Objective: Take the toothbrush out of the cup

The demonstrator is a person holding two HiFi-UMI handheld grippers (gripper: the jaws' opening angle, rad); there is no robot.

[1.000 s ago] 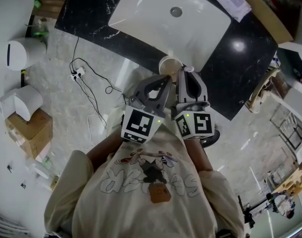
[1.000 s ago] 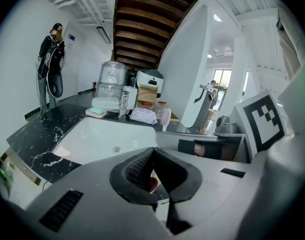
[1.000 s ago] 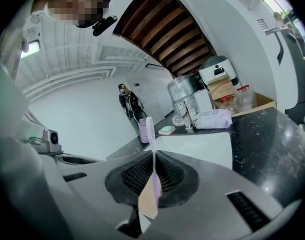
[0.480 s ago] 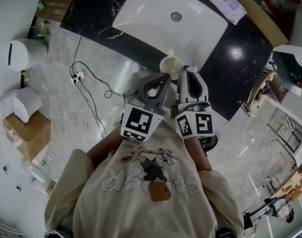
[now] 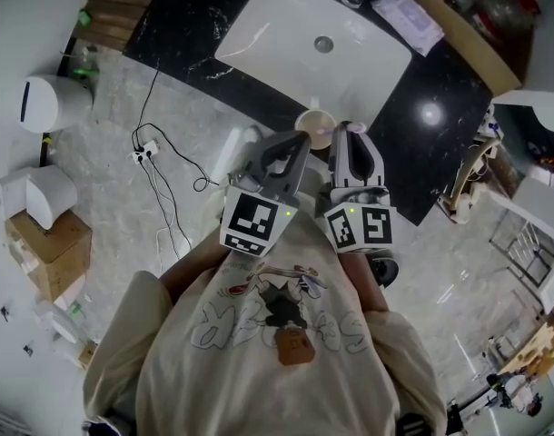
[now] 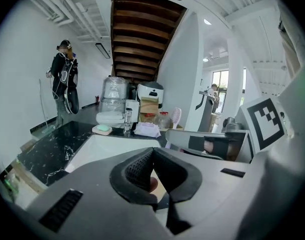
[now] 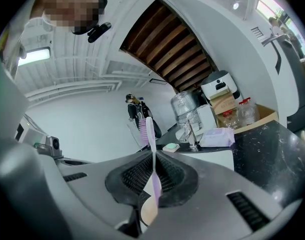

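**Toothbrush (image 7: 154, 171) pinched in right tongs (image 7: 153, 156), cup (image 5: 313, 121) in left tongs (image 6: 152, 154)**

Right tongs stand narrow, their black ribbed pads closed on the lilac handle of the toothbrush. The brush stands upright between them. Its pink bristle head rises above the tips, and its lower end runs down to the mouth of the beige cup just beneath. Left tongs are likewise drawn close, with a bit of the cup's beige wall showing between the pads.

In the head view the two tongs lie side by side in front of the person's chest, both pointing toward the white sink (image 5: 286, 25). The cup sits at their tips, at the near edge of the black marbled surface (image 5: 177, 25).

Beyond the sink, the left gripper view shows a soap dish (image 6: 103, 129), a glass (image 6: 127, 120) and a pack of wipes (image 6: 147, 130) on the surface. A person (image 6: 65, 79) stands well beyond its left end.
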